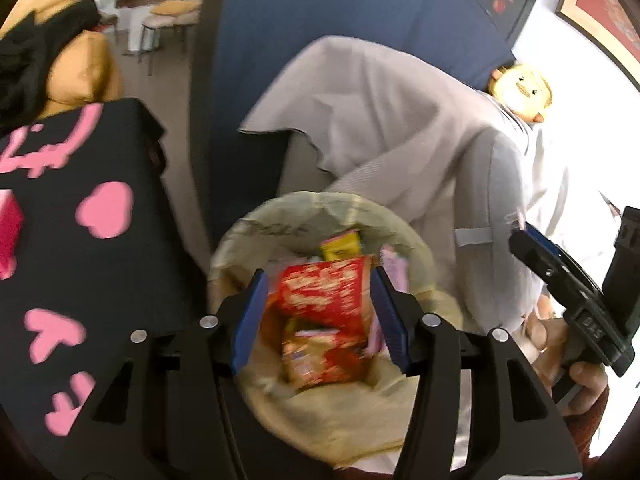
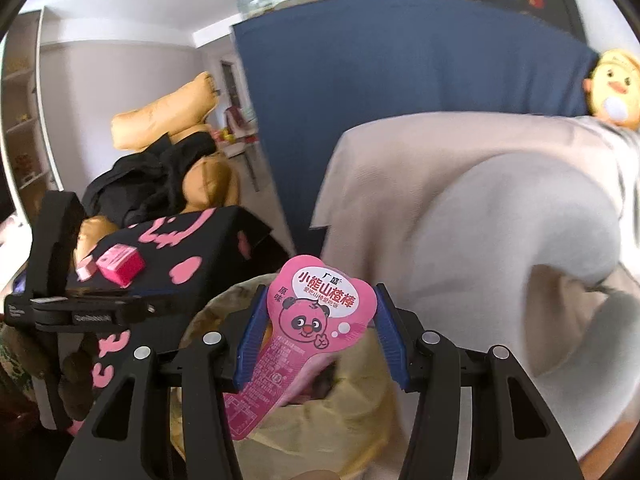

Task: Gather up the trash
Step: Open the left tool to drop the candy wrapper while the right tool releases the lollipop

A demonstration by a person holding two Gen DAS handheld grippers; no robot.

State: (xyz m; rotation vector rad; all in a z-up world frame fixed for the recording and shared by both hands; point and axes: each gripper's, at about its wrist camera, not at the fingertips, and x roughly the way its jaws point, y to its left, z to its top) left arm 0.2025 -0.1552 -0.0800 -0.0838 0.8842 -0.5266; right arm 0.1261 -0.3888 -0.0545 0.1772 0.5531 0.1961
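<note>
Below, the left claw (image 1: 320, 312) stands spread over the lined bin (image 1: 420, 256), red wrapper (image 1: 324, 292) loose between; the right claw (image 2: 316, 336) pinches a pink panda packet (image 2: 316, 312).

The trash bin (image 1: 320, 240) is standing on the floor between the printed box (image 1: 80, 208) on its left and the draped armchair (image 1: 400, 120) on its right and behind. A snack wrapper (image 1: 328, 292) is lying inside the bin, between the fingers of the left gripper (image 1: 320, 312) hanging over it. The right gripper (image 2: 316, 332) is hovering just beside it over the bin's rim, with a panda packet (image 2: 316, 320) sitting between its fingers. A small carton (image 2: 120, 264) is resting on top of the printed box. A stuffed bear (image 2: 176, 128) is lying behind the box, and a duck toy (image 2: 612, 88) is perching on the armchair's far right, in front of a partition (image 2: 400, 80).
</note>
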